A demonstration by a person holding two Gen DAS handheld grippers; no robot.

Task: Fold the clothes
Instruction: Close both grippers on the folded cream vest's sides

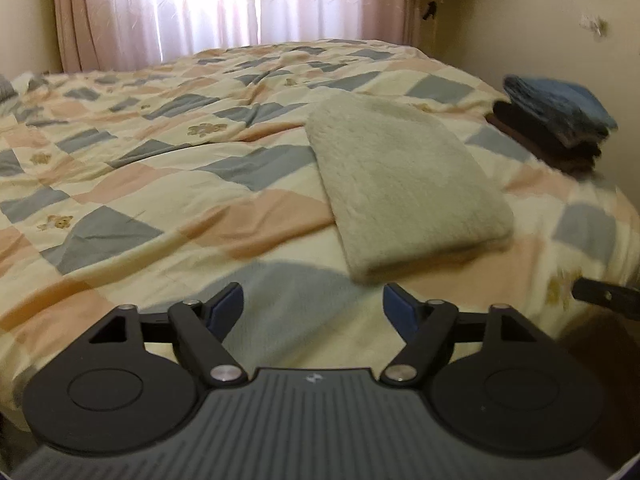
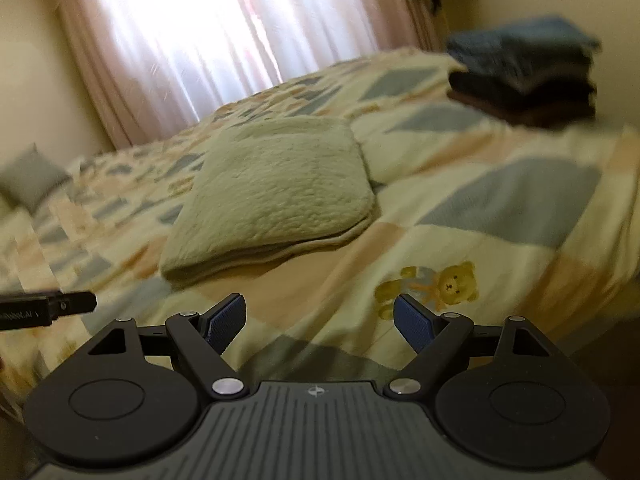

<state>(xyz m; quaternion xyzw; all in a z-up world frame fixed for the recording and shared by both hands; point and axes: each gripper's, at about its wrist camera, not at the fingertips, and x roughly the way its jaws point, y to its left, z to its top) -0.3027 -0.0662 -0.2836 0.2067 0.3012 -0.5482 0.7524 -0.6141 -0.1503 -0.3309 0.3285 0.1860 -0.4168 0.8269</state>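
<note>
A cream fleece garment [image 1: 404, 184] lies folded into a thick rectangle on the patchwork quilt [image 1: 160, 184]. It also shows in the right wrist view [image 2: 276, 196], lying ahead and to the left. My left gripper [image 1: 313, 308] is open and empty, just short of the fold's near edge. My right gripper [image 2: 320, 320] is open and empty, above the quilt [image 2: 500, 216] in front of the fold. Part of the right gripper [image 1: 604, 294] shows at the left view's right edge; part of the left gripper [image 2: 48, 308] shows at the right view's left edge.
A stack of folded dark and blue clothes [image 1: 556, 120] sits at the bed's right edge, also in the right wrist view [image 2: 524, 68]. A grey pillow [image 2: 30, 176] lies far left. Pink curtains [image 1: 224, 4] hang behind the bed. A wall [image 1: 560, 20] runs along the right.
</note>
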